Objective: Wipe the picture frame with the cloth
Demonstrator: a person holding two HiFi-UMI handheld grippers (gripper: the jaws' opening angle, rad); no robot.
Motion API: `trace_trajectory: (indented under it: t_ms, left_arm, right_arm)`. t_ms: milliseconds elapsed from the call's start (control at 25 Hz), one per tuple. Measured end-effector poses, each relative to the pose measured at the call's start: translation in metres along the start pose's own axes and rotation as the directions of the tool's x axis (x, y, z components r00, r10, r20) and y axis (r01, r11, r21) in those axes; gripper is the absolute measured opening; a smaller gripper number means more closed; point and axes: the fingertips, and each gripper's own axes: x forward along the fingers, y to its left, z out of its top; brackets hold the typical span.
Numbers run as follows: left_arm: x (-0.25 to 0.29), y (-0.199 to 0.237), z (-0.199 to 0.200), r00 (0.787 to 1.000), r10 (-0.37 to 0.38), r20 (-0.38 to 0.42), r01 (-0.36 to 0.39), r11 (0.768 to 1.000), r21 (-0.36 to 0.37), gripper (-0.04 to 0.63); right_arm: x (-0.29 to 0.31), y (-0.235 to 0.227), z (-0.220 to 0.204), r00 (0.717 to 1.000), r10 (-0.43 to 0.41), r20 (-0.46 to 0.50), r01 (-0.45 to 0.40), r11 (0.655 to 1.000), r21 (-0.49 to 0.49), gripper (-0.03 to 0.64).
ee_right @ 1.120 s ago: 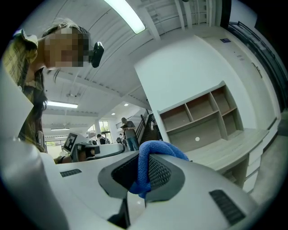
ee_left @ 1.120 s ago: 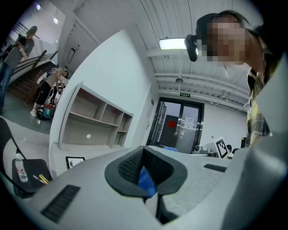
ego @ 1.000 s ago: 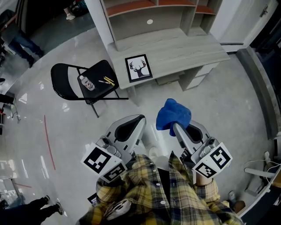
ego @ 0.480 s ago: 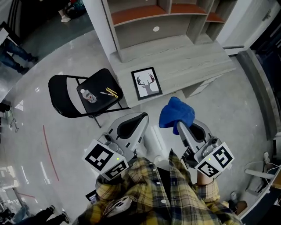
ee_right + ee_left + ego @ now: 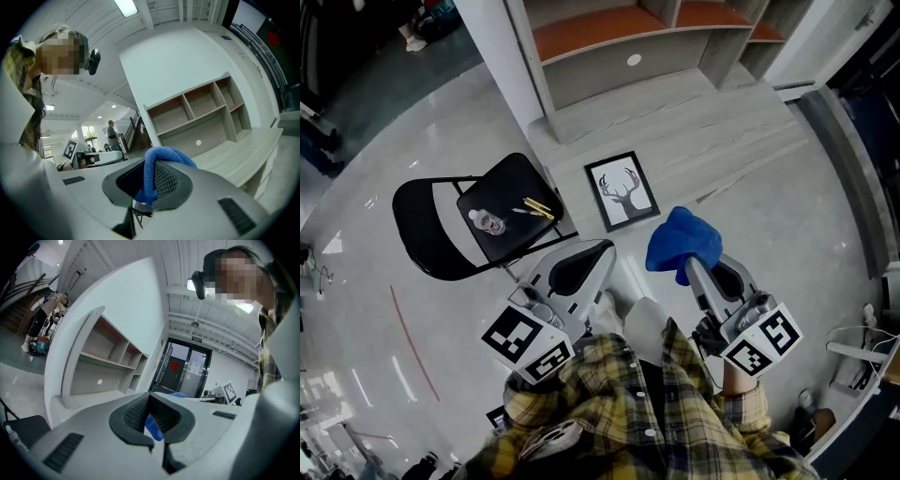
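The picture frame [image 5: 622, 190], black-edged with a deer-antler print, lies flat at the front left corner of the pale wood desk [image 5: 712, 122]. A bunched blue cloth [image 5: 680, 244] sticks up out of my right gripper [image 5: 686, 266], which is shut on it, just right of and below the frame. The right gripper view shows the cloth [image 5: 161, 157] folded over the jaws of that gripper [image 5: 149, 180]. My left gripper [image 5: 602, 250] is shut and holds nothing, below the frame. In the left gripper view its jaws [image 5: 149, 401] meet, with the blue cloth [image 5: 177, 394] showing beyond them.
A black folding chair [image 5: 441, 225] stands left of the desk, with a water bottle [image 5: 487, 222] and yellow pens [image 5: 536, 206] on its seat. An open shelf unit [image 5: 609, 28] rises at the desk's back. A white pillar [image 5: 492, 47] stands beside it.
Both grippers have travelled forward toward the desk, the cloth still in the right one. The frame and chair now sit lower and closer in the head view.
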Motion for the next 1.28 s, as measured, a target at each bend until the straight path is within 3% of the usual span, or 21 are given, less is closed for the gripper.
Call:
trace_trajectory:
  t_ms: [320,760,1000,1280]
  left_arm:
    - [0.037,0.052,0.006,0.999,0.049,-0.022,-0.049,0.998,-0.034,0.005]
    - [0.126,0.112,0.052,0.993,0.111,0.029,-0.111,0.994,-0.004,0.005]
    - [0.14,0.152,0.044,0.985,0.171,-0.03,-0.172,0.985,-0.033,0.005]
    - [0.138,0.21,0.007,0.97,0.198,-0.139,-0.212,0.973,-0.09,0.005]
  right_arm:
    - [0.054,-0.037,0.002,0.998,0.04,-0.054,-0.039,0.999,0.024,0.046]
    - [0.13,-0.113,0.056,0.988,0.151,-0.04,-0.152,0.988,-0.009,0.047]
    - [0.156,-0.136,0.045,0.983,0.161,-0.089,-0.159,0.987,0.029,0.047]
    - [0.184,-0.143,0.011,0.972,0.164,-0.17,-0.148,0.984,0.104,0.046]
